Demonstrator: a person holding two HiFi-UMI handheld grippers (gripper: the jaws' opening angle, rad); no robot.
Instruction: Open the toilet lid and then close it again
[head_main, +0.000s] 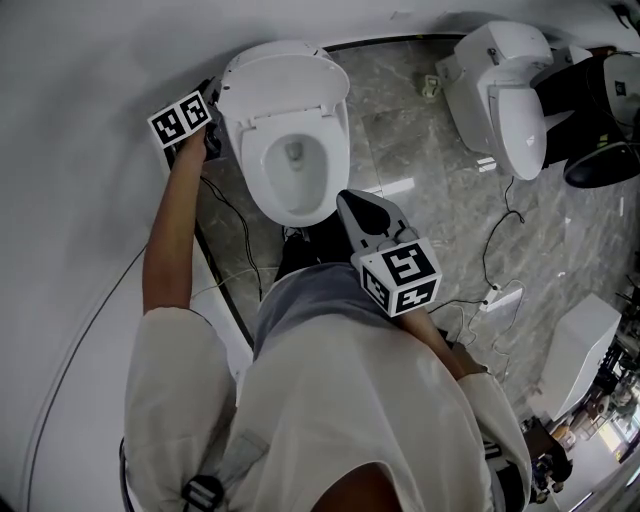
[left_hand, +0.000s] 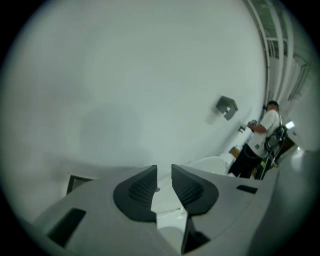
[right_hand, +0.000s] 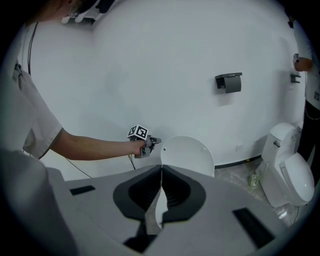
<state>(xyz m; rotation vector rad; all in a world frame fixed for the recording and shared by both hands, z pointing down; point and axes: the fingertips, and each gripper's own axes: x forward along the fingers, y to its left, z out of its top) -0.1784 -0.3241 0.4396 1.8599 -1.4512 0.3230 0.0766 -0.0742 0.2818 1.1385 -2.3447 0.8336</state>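
Note:
The white toilet's lid (head_main: 285, 75) stands raised against the wall, and the seat and bowl (head_main: 295, 170) lie bare below it. In the right gripper view the lid (right_hand: 187, 155) is upright. My left gripper (head_main: 215, 100) is at the lid's upper left edge, as the right gripper view also shows (right_hand: 156, 141). A narrow gap shows between its pads (left_hand: 164, 177), with white lid surface behind; I cannot tell whether they touch it. My right gripper (head_main: 345, 200) hovers in front of the bowl, close to my body, jaws together and empty (right_hand: 161, 172).
A second toilet (head_main: 505, 90) stands at the right, with someone's dark shoes (head_main: 600, 110) beside it. Cables and a power strip (head_main: 500, 297) lie on the grey marble floor. A paper holder (right_hand: 229, 82) is fixed to the white wall. A person (left_hand: 260, 145) stands far right.

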